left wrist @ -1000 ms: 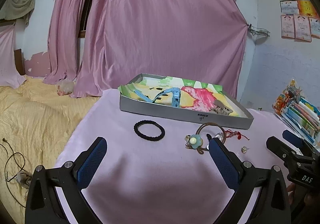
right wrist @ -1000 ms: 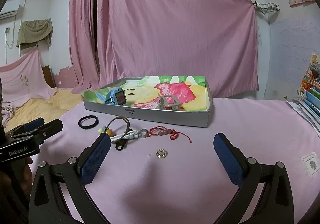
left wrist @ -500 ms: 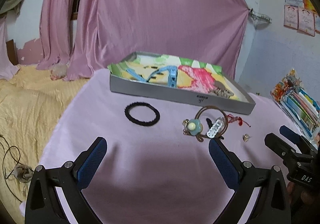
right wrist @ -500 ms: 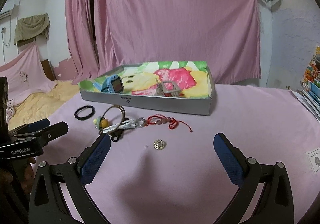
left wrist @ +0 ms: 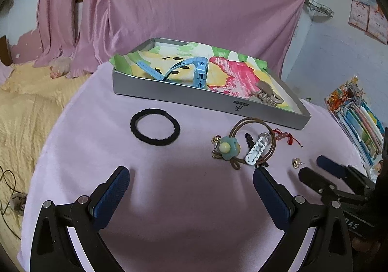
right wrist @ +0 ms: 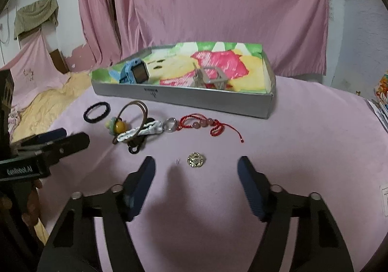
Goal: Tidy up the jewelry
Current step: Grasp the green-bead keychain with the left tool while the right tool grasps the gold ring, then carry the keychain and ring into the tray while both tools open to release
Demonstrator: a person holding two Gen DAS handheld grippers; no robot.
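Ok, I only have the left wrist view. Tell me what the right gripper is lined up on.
Observer: The right gripper is open, and the gold earring lies centred in the gap between its fingertips.
Operator: Read me the watch. I only see its edge.
Observer: The watch stands on its side in the box, with its dark screen facing the right camera.
Operator: Describe the red bracelet.
Observer: The red bracelet carries a row of pink beads and lies right beside a clear ring.
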